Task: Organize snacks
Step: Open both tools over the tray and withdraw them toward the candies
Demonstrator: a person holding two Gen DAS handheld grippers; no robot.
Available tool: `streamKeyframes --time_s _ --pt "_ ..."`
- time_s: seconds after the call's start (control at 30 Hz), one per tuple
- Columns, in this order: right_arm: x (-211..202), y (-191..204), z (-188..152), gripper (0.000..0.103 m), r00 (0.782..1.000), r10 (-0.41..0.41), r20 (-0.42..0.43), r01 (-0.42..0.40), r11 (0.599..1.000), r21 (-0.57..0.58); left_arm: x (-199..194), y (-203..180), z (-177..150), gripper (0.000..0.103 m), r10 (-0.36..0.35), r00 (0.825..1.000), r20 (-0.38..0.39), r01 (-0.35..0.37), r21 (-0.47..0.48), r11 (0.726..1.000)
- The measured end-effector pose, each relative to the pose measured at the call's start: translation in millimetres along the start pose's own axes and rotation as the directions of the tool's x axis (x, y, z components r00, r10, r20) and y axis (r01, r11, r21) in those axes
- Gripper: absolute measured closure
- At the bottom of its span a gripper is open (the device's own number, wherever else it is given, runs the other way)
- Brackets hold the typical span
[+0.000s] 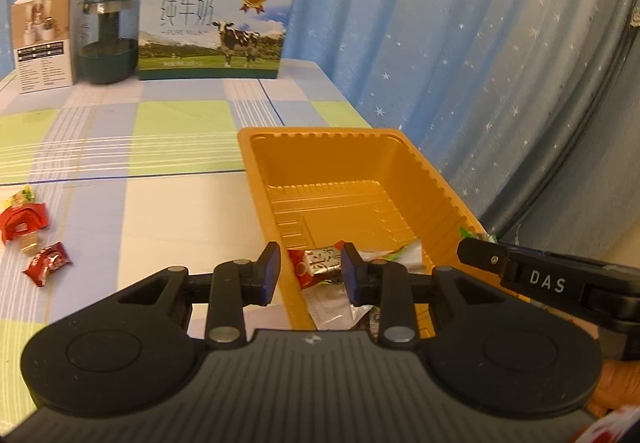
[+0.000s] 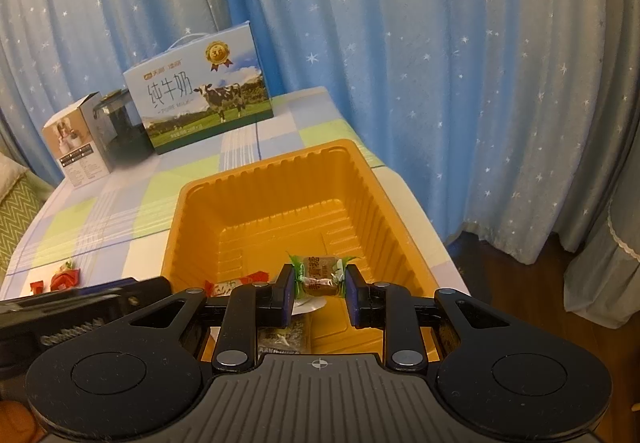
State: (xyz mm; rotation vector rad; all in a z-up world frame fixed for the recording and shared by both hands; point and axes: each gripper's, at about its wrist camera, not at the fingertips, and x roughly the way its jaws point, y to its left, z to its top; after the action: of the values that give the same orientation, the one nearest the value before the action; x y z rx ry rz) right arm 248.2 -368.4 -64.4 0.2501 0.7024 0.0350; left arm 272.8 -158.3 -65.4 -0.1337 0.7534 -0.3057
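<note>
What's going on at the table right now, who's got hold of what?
A person is sorting wrapped snacks into the orange tray with two handheld grippers. The right gripper has a green-wrapped candy between its fingers over the tray. The left gripper frames a red-and-silver candy at the tray's near edge; whether it is pinched is unclear. A few wrappers already lie inside, and red snacks still sit on the checked tablecloth.
</note>
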Motion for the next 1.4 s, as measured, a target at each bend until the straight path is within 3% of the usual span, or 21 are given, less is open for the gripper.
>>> streamKeyframes --time_s 0.23,0.27,0.3,0.37,0.87,1.4 --pt "5.2 7.8 0.0 0.076 1.0 0.022 -0.018 -0.022 1.0 -0.01 -9.4 7.1 -1.7 0.072 0.006 1.0 0.003 -0.006 -0.011 1.0" --pt "6.2 8.1 0.2 0.069 0.999 0.029 -0.023 -0.029 1.0 -0.006 -10.2 7.7 -2.4 0.072 0.007 1.0 0.003 -0.007 -0.012 1.0" --pt "6.3 8.2 0.2 0.05 0.999 0.03 -0.022 -0.03 1.0 0.0 -10.6 8.2 -2.7 0.071 0.008 1.0 0.001 -0.008 -0.012 1.0" --pt "3.5 7.5 0.1 0.038 1.0 0.031 -0.006 -0.031 0.999 0.012 -12.0 9.7 -3.6 0.069 0.008 1.0 -0.002 -0.008 -0.014 1.0" --pt "-46.9 17.1 -20.7 0.038 1.0 0.015 -0.021 -0.014 0.999 0.031 -61.9 19.9 -14.3 0.056 0.032 0.999 0.014 -0.032 -0.008 0.999" --pt "-95.1 87.8 -50.8 0.038 0.997 0.072 -0.038 -0.073 0.997 -0.04 -145.5 52.7 -36.6 0.04 0.094 0.995 0.022 -0.094 -0.008 0.996"
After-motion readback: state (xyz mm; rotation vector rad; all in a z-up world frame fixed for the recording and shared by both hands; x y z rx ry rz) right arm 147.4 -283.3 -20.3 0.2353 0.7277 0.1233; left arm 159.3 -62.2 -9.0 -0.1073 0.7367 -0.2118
